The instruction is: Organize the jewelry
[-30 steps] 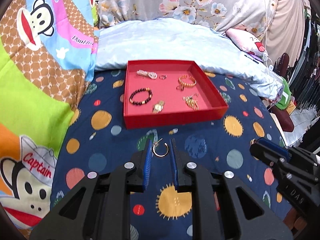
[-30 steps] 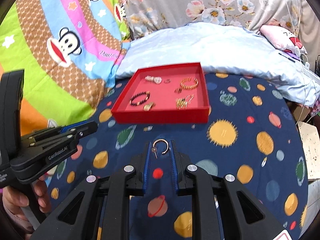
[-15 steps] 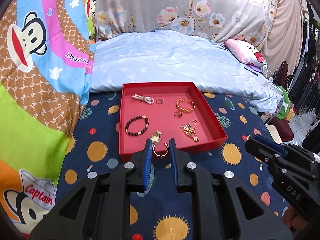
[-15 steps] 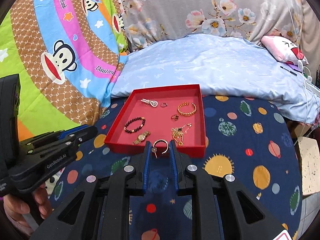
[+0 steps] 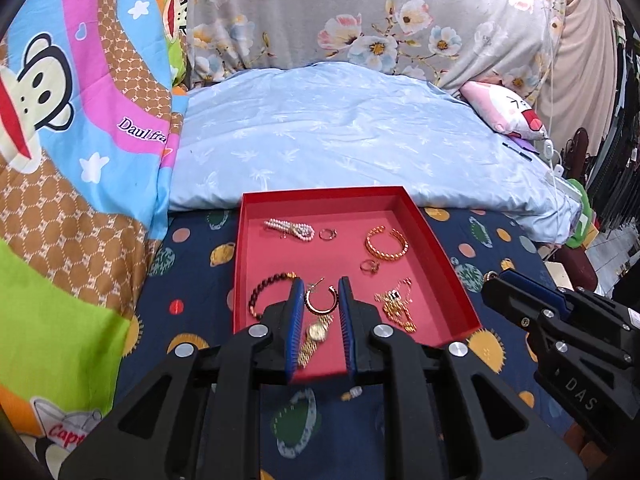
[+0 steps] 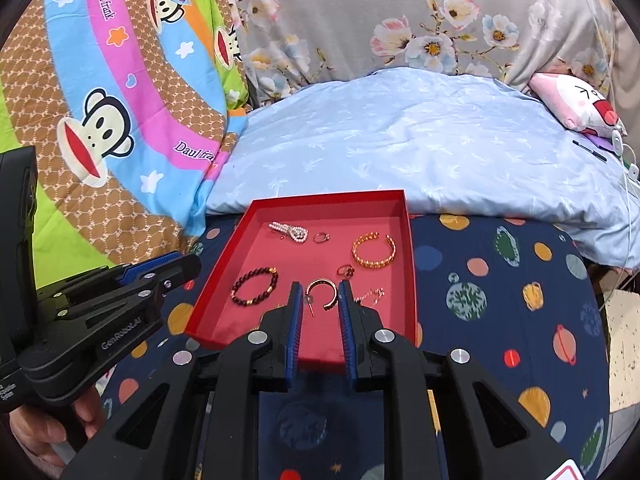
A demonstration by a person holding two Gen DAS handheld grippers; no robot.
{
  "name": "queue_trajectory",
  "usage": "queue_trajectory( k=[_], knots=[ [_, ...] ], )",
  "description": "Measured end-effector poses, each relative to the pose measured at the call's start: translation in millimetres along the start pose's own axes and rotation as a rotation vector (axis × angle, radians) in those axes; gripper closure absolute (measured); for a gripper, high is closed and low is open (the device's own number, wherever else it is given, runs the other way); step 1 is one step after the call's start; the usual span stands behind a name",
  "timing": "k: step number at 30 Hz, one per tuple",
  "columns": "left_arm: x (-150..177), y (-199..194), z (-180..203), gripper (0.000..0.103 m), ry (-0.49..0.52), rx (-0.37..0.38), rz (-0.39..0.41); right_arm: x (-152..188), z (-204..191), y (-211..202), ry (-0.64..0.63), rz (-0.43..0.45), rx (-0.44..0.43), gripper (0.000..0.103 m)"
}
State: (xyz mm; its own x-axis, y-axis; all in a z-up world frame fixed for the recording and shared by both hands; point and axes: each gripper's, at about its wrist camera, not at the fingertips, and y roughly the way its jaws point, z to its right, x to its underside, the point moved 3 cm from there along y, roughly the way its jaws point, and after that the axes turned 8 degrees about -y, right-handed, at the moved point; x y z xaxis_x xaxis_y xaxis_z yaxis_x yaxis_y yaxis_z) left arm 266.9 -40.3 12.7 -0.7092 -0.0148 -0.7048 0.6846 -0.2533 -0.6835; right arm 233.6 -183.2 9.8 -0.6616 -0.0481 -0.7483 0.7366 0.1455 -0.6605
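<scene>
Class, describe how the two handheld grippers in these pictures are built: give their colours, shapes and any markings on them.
Both grippers are black plastic with angular arms that have triangular cut-outs. Round silver fasteners mark the pivots. The left gripper and the right gripper each have two flat fingers lined with ribbed blue pads. Seen from the side, the left gripper's body carries white lettering, and the right's reads "DAS". No cables show.

The left gripper's blue finger (image 5: 297, 320) covers part of the bead bracelet (image 5: 267, 289) and part of the gold watch (image 5: 316, 334). In the right view, the right gripper's finger (image 6: 347, 320) hides most of the gold chain (image 6: 370, 295). The hand (image 6: 44, 428) is cut off by the picture's edge.
</scene>
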Motion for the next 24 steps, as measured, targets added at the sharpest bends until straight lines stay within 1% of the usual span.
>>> queue_trajectory(
  k=[5, 12, 24],
  knots=[
    [-11.6, 23.6, 0.4, 0.086, 0.003, -0.012, -0.011, -11.1, 3.8, 22.6, -0.008, -0.007, 0.001, 0.087],
    [-21.9, 50.7, -1.2, 0.086, 0.003, -0.028, -0.025, -25.4, 14.7, 49.1, 0.020, -0.012, -0.018, 0.087],
    [-26.4, 81.1, -3.3, 0.086, -0.008, -0.034, -0.057, -26.0, 22.0, 86.9, 0.016, -0.058, -0.011, 0.087]
  ],
)
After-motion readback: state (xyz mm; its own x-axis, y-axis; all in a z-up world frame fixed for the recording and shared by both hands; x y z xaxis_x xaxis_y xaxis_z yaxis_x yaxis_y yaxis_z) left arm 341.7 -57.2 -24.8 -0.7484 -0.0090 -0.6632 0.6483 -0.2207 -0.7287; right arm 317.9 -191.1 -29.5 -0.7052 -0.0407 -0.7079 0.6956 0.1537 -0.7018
